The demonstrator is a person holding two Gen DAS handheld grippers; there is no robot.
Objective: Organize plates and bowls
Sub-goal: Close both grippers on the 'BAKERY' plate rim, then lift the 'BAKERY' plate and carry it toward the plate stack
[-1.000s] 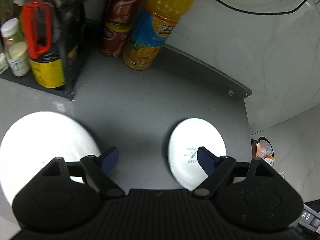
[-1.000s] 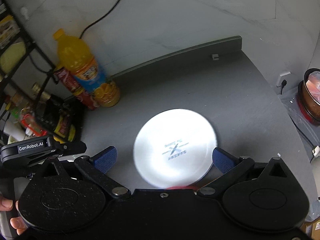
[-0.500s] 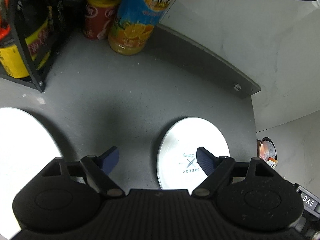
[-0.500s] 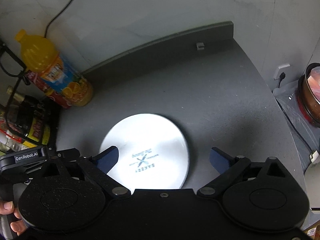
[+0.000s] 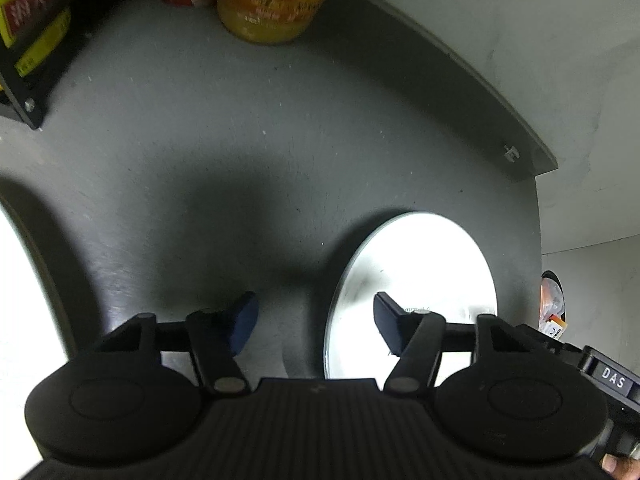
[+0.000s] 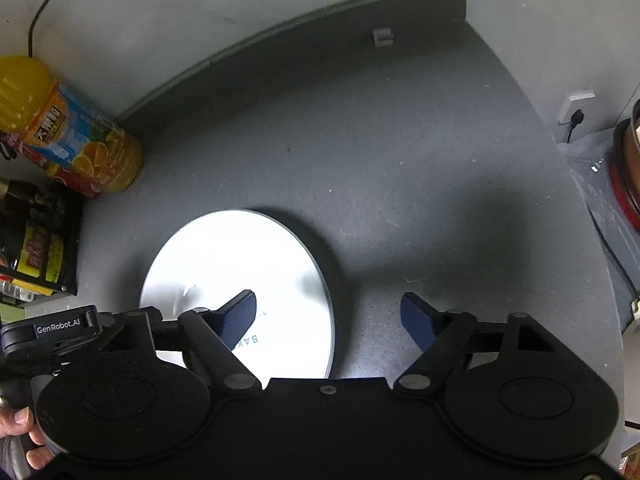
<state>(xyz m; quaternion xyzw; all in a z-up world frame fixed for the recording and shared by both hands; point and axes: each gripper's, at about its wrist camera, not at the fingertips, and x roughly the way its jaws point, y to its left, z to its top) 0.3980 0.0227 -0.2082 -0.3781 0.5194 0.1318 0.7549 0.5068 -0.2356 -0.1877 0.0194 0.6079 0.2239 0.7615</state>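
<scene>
On grey counter [image 6: 400, 168], small white plate [image 6: 240, 264] — both tongs' jaws closing, straddling its rim

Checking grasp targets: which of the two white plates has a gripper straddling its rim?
The small white plate: both grippers straddle opposite rims. The large plate at left frame edge is untouched.

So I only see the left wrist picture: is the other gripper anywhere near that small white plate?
Observer: Yes. The right gripper straddles the small plate's right rim; its jaws have just been closing but look open, not pinching yet.
Operator: Anything on the wall past the counter's right end?
Observer: A wall socket with a plug in it.
Operator: And behind the juice bottle?
Observer: A black cable runs up the wall.
</scene>
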